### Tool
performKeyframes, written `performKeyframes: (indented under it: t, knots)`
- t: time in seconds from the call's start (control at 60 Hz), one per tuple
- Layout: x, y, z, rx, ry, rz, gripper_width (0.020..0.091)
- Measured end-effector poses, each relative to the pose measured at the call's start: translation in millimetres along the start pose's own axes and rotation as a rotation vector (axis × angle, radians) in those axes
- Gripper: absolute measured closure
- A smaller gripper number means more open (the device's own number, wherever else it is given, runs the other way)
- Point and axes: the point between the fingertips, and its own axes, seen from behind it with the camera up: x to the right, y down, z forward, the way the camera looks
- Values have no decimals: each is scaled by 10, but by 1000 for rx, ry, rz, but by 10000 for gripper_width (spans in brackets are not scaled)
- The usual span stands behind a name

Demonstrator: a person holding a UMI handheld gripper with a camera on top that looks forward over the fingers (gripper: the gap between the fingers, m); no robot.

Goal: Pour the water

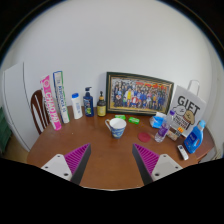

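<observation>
A white mug with a blue pattern [116, 127] stands on the round wooden table [110, 150], well beyond my fingers and roughly midway between them. A small clear bottle with a blue cap [161, 128] stands further right on the table. My gripper [112, 160] hovers over the table's near part, open, with only bare wood between the two magenta pads [77, 157]. Nothing is held.
Along the wall stand tall boxes [52, 99], a white bottle [76, 105], a dark blue bottle [88, 102], a yellow bottle [100, 104] and a framed photo [139, 94]. A gift bag [187, 108], blue spray bottle [194, 136] and small items crowd the right. A chair [38, 108] stands left.
</observation>
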Motion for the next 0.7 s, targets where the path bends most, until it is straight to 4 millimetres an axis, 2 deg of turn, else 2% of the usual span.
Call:
performKeyframes:
  t: [0.067, 0.2, 0.217, 0.233, 0.35, 0.45, 0.583, 0.7]
  knots:
    - [192, 28, 42, -1, 27, 8, 247]
    - [762, 136, 192, 6, 69, 37, 245]
    - [647, 112, 107, 5, 80, 40, 244]
    - [911, 155, 239, 11, 82, 45, 245]
    - [1566, 246, 521, 35, 135, 46, 246]
    - [2097, 270, 837, 59, 173, 36, 246]
    - [2678, 180, 1401, 112, 174, 41, 247]
    - [3024, 100, 1934, 148, 140, 46, 252]
